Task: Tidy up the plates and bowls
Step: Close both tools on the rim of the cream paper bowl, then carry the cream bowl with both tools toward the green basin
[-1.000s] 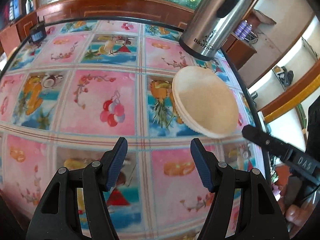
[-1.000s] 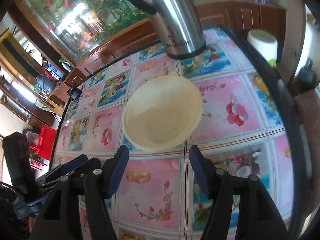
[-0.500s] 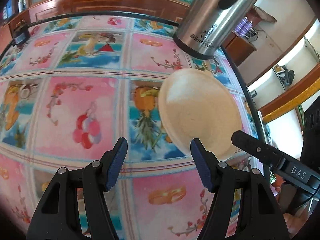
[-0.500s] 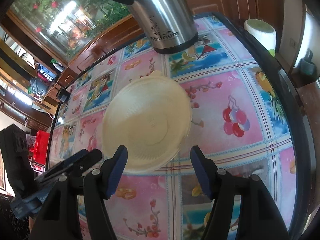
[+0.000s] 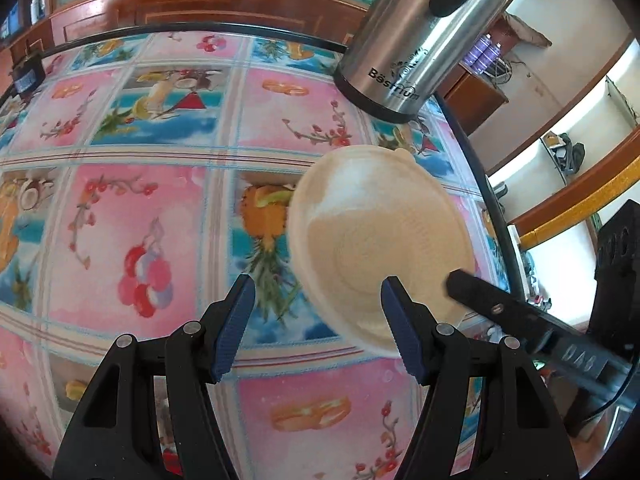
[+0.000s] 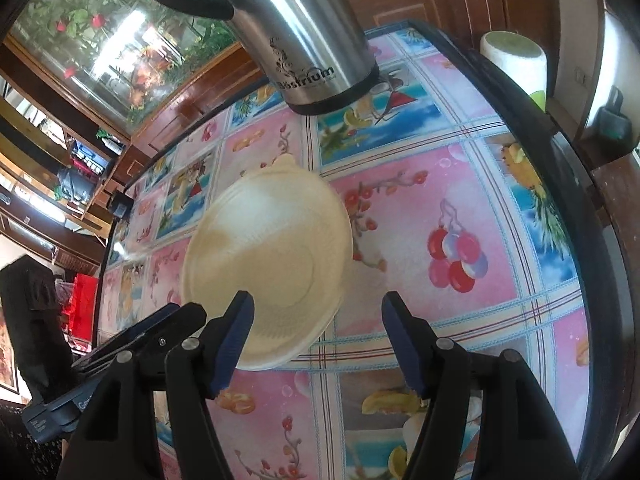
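A cream ribbed bowl (image 5: 372, 240) sits on the patterned tablecloth near the table's right edge; it also shows in the right wrist view (image 6: 272, 272). My left gripper (image 5: 318, 330) is open and empty, its right finger (image 5: 398, 332) over the bowl's near rim. My right gripper (image 6: 320, 340) is open and empty, its left finger (image 6: 234, 338) over the bowl's near rim. Each gripper shows in the other's view, the right gripper as a black body (image 5: 520, 320) beside the bowl.
A steel thermos jug (image 5: 416, 36) stands behind the bowl, also in the right wrist view (image 6: 304, 36). The black table edge (image 6: 600, 240) runs along the right. A white cylinder (image 6: 516, 60) stands beyond that edge. A small black device (image 5: 26, 74) lies at the far left.
Both grippers have moved closer to the bowl, which now lies partly between each pair of fingers. The bowl has stayed on the table; both stay open.
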`<state>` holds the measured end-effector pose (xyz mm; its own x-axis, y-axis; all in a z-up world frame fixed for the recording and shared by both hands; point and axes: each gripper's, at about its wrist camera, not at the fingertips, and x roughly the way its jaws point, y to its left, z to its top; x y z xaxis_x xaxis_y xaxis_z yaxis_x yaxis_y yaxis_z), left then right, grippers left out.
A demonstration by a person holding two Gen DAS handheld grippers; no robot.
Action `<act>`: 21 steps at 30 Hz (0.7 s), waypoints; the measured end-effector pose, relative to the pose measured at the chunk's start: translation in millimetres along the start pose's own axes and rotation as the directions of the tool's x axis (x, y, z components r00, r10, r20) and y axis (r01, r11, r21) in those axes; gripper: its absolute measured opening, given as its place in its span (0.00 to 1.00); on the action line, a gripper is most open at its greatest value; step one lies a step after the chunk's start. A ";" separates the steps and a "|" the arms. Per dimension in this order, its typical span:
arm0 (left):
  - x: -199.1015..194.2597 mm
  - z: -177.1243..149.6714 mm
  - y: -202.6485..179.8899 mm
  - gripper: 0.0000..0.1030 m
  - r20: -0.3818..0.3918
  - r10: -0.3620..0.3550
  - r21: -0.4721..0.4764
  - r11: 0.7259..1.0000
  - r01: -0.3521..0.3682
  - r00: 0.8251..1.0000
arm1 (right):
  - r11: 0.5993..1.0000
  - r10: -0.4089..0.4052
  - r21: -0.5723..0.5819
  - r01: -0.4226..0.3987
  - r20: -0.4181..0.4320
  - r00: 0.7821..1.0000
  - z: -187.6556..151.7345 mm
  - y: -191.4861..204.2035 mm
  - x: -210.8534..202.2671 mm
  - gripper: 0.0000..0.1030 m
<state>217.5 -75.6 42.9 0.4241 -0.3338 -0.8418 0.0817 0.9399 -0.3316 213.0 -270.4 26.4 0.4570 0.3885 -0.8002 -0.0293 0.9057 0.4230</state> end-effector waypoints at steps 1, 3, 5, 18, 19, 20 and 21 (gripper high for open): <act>3.6 1.3 -1.9 0.64 -0.006 0.004 0.004 1.000 -0.004 1.000 | 1.000 -0.007 -0.013 0.006 -0.009 1.000 0.8 2.3 3.7 0.65; 11.9 2.0 -3.9 0.64 -0.022 0.021 0.011 1.000 -0.021 1.000 | 0.999 -0.028 -0.042 0.028 -0.013 1.000 1.7 6.4 8.9 0.52; 21.1 2.9 -3.3 0.64 -0.050 0.009 0.007 1.000 -0.009 0.999 | 0.998 -0.038 -0.055 0.037 -0.023 0.999 2.3 6.9 14.5 0.29; 19.5 -3.9 5.5 0.19 -0.044 0.045 0.034 0.998 -0.044 0.998 | 0.998 -0.001 -0.061 0.001 -0.001 1.000 -7.5 2.8 8.2 0.16; 18.2 -6.1 6.0 0.19 -0.045 0.044 0.036 0.998 -0.043 0.998 | 0.998 0.004 -0.061 -0.004 0.000 1.000 -9.1 3.1 7.0 0.16; 15.9 -8.6 7.0 0.18 -0.042 0.040 0.032 0.999 -0.039 0.998 | 0.998 0.008 -0.062 -0.008 0.000 1.000 -11.6 3.5 5.3 0.16; 12.5 -11.9 8.1 0.18 -0.037 0.033 0.028 0.999 -0.032 0.999 | 0.998 0.012 -0.067 -0.012 -0.001 1.000 -15.4 4.3 3.3 0.16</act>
<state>212.8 -73.0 24.7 0.3925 -0.3046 -0.8678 0.0934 0.9519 -0.2919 200.7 -262.6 19.0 0.4556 0.3992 -0.7957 -0.0942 0.9104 0.4028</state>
